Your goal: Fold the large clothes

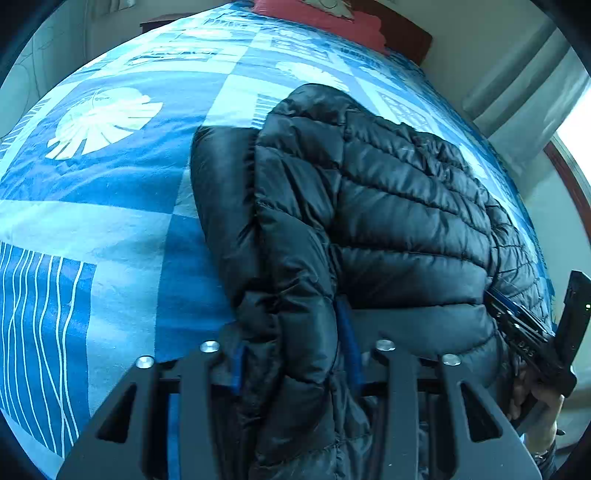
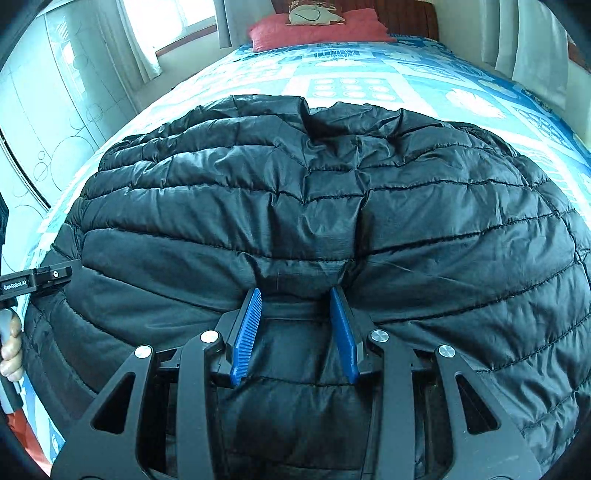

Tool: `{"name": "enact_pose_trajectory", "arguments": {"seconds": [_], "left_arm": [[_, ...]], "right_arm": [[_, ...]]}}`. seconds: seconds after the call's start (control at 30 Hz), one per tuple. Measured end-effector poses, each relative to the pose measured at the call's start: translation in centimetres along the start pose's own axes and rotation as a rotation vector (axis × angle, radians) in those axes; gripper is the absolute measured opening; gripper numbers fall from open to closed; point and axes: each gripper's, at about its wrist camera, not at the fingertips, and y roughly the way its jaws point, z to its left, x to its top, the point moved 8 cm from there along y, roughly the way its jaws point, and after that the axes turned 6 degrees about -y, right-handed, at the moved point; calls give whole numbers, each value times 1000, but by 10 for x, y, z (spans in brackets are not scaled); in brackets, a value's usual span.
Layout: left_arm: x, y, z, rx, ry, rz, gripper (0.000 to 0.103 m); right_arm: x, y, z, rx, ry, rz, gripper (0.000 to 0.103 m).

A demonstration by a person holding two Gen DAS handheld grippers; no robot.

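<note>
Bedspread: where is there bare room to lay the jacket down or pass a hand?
Bare bedspread lies left of the black puffer jacket, and beyond its far edge up to the red pillow. The near edge is crowded: left gripper and right gripper both clamp jacket folds.

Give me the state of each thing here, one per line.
Black puffer jacket: lying on the bed, near edge bunched and gripped.
Left tongs: shut on the jacket's edge.
Right tongs: shut on a jacket fold.
Blue bedspread: spread flat.
</note>
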Motion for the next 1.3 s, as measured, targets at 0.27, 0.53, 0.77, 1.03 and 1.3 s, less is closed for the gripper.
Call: {"name": "enact_pose_trajectory", "arguments": {"seconds": [0.27, 0.53, 0.77, 1.03, 1.3], "left_arm": [[8, -42, -23, -24, 28, -75, 21], [17, -91, -83, -17, 115, -160, 21], [22, -107, -156, 5, 214, -207, 21], [9, -90, -249, 29, 353, -213, 21], [-12, -48, -326, 19, 454, -176, 21]], "right_arm": [[1, 6, 7, -20, -18, 2, 38], [5, -11, 4, 12, 9, -22, 38], [-1, -65, -37, -9, 61, -97, 50], [-28, -114, -110, -79, 148, -144, 52], [-50, -139, -182, -127, 277, -159, 57]]}}
